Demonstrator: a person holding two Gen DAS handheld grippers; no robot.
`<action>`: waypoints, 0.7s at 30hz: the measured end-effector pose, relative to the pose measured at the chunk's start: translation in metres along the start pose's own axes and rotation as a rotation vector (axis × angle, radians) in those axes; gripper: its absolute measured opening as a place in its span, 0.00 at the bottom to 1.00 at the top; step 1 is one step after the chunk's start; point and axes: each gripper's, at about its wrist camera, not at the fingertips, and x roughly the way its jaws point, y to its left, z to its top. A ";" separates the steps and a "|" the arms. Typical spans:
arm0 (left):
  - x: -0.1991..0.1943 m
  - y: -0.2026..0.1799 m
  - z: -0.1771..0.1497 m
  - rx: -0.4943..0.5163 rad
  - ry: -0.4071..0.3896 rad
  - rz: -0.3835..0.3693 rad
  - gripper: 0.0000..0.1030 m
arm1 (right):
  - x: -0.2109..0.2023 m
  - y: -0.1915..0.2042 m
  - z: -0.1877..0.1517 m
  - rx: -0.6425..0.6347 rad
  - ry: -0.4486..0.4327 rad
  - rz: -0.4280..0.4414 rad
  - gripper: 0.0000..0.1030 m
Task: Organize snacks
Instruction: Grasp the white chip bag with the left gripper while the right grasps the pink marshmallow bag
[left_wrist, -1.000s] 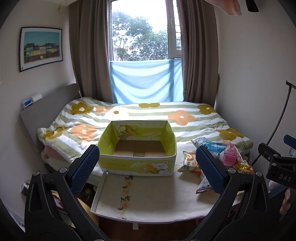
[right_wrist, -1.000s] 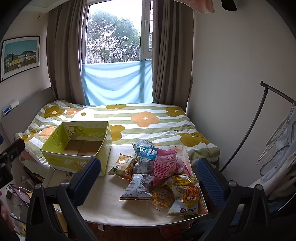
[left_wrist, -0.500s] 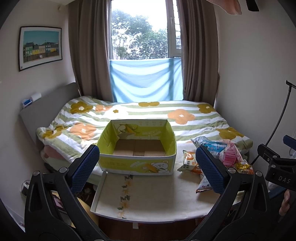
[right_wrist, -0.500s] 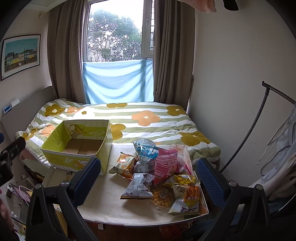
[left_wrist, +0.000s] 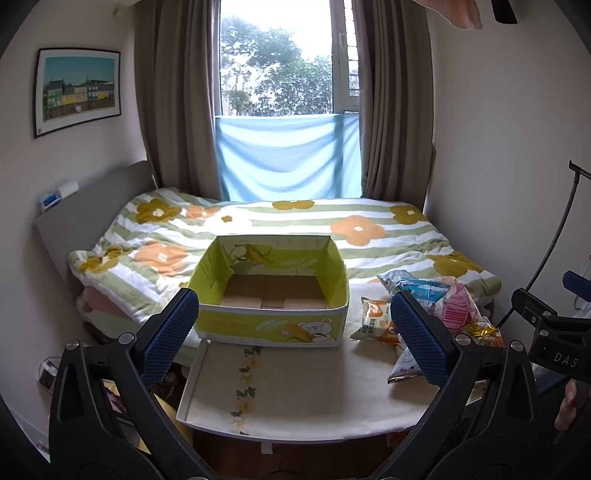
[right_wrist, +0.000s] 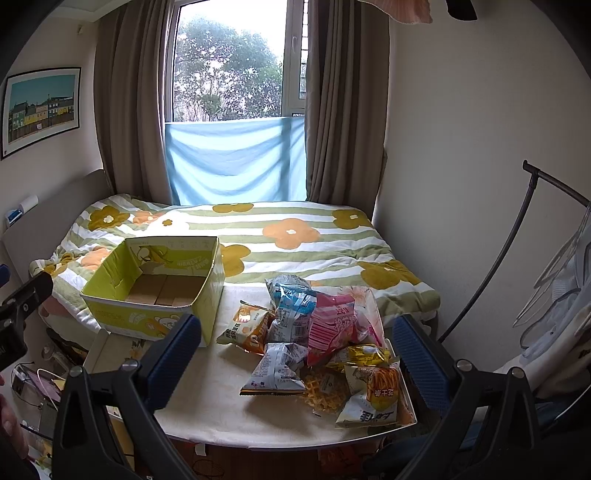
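Observation:
An empty yellow-green cardboard box (left_wrist: 271, 325) (right_wrist: 147, 321) stands at the far left of a small white table (left_wrist: 295, 387) (right_wrist: 218, 398). A heap of several snack bags (right_wrist: 317, 343) (left_wrist: 428, 306) lies on the table's right half: a pink bag (right_wrist: 332, 325), a blue-white bag (right_wrist: 291, 314), an orange bag (right_wrist: 247, 328), a grey bag (right_wrist: 277, 369) and a noodle-print bag (right_wrist: 373, 398). My left gripper (left_wrist: 295, 332) hovers open in front of the box. My right gripper (right_wrist: 295, 362) hovers open before the heap. Neither holds anything.
A bed with a flowered striped quilt (left_wrist: 288, 225) lies right behind the table. A clothes rack (right_wrist: 524, 229) with garments stands at the right. Clutter sits on the floor at the left (right_wrist: 33, 384). A hand shows at the edge (left_wrist: 569, 406).
Both views have drifted slightly; the box and snacks sit a touch lower in frame. Nothing on the table has moved and both grippers stay open.

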 end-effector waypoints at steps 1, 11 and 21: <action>0.001 0.001 0.000 0.000 0.002 -0.001 1.00 | 0.000 0.000 0.000 0.000 0.000 -0.001 1.00; 0.015 -0.004 0.001 0.024 0.053 -0.079 1.00 | 0.001 -0.005 -0.010 0.037 0.023 0.013 1.00; 0.070 -0.043 -0.029 0.096 0.227 -0.315 1.00 | 0.014 -0.035 -0.051 0.113 0.110 -0.045 1.00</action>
